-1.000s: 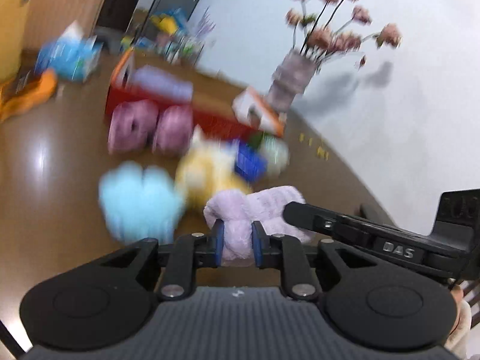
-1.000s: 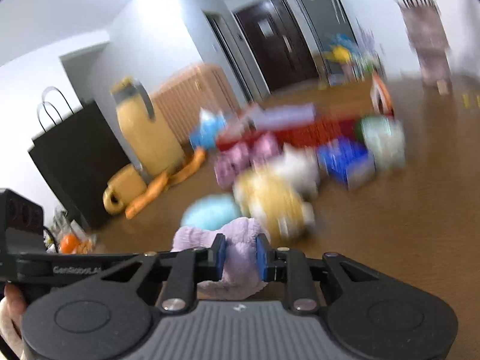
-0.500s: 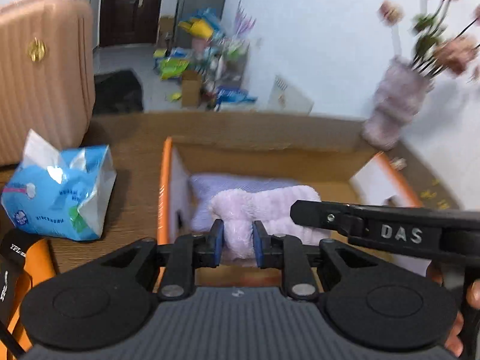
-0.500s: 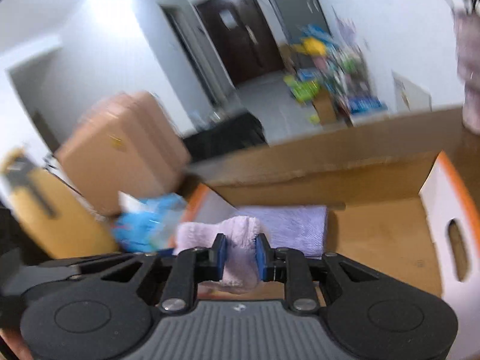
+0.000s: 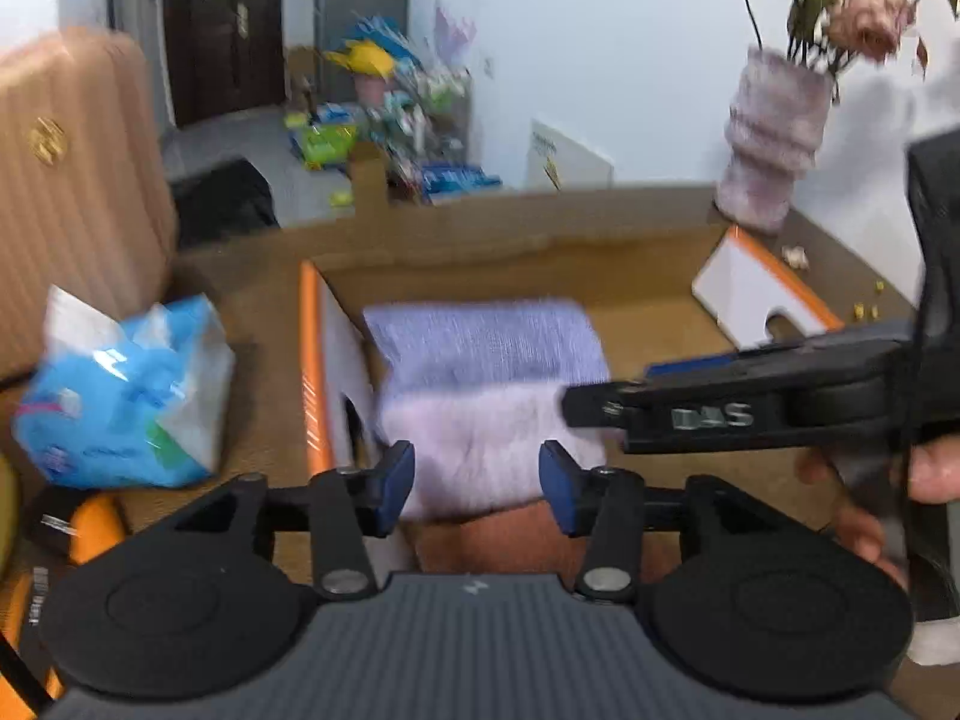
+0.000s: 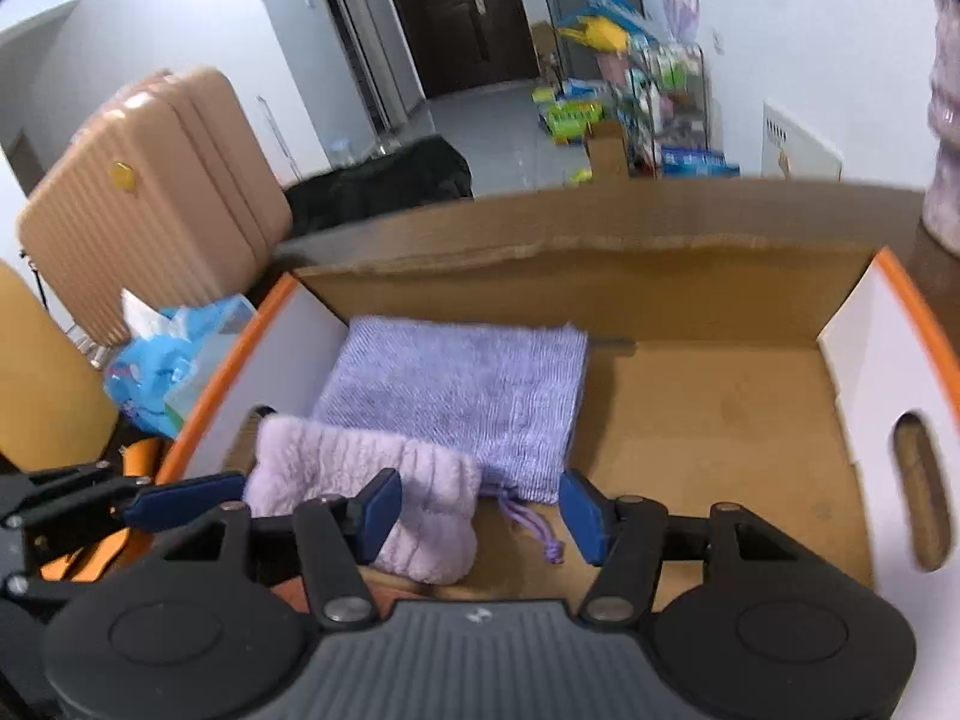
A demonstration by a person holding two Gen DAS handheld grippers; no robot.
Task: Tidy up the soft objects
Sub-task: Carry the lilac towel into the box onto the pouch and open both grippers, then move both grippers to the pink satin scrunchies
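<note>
both grippers (image 5: 477,483) released fluffy towel (image 6: 366,492)

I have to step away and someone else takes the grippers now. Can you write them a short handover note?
Left gripper: open, holding nothing.
Right gripper: open, holding nothing.
Fluffy lilac cloth: lying released in the cardboard box, at its near left, against the purple knit pouch already lying flat there.
Done: cloth placed in the box.
Left: pull both grippers back; any other soft items are out of view.
</note>
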